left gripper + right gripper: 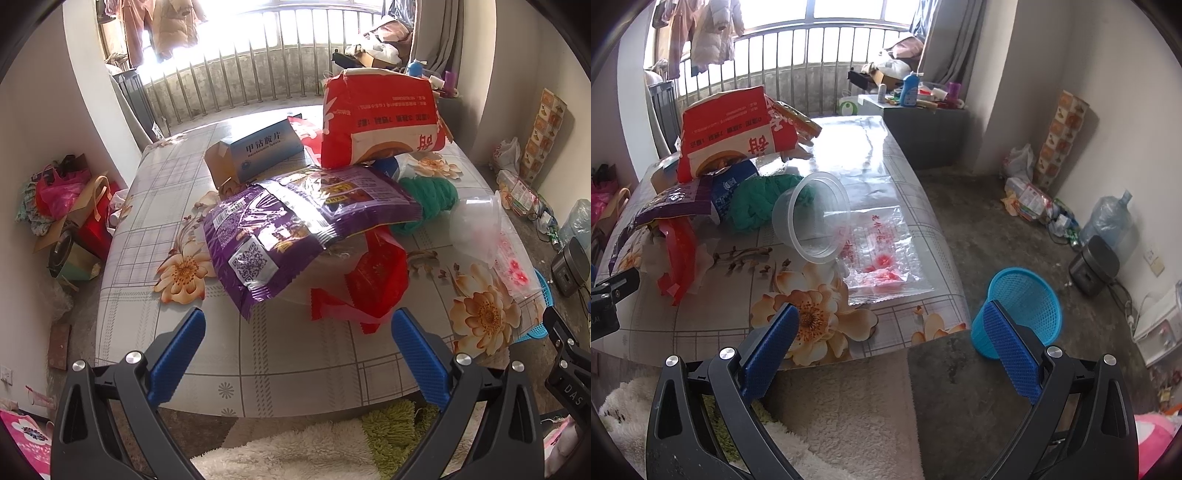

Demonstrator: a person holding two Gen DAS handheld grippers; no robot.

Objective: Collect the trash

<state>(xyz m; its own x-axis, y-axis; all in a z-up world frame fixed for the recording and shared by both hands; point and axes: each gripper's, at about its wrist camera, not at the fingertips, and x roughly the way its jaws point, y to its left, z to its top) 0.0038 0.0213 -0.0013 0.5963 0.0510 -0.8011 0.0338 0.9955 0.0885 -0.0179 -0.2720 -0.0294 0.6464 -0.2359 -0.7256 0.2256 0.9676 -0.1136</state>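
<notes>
The left claw (297,350) and right claw (890,345) both have their fingers spread wide apart, holding nothing. On the table (258,369) lies a trash pile: one purple wrapper (295,225), one red wrapper (373,284), one red-and-white bag (380,118), one blue medicine box (266,147), one clear plastic cup (812,214), tipped, and one clear printed bag (882,251). One blue mesh basket (1027,306) stands on the floor beside the table.
</notes>
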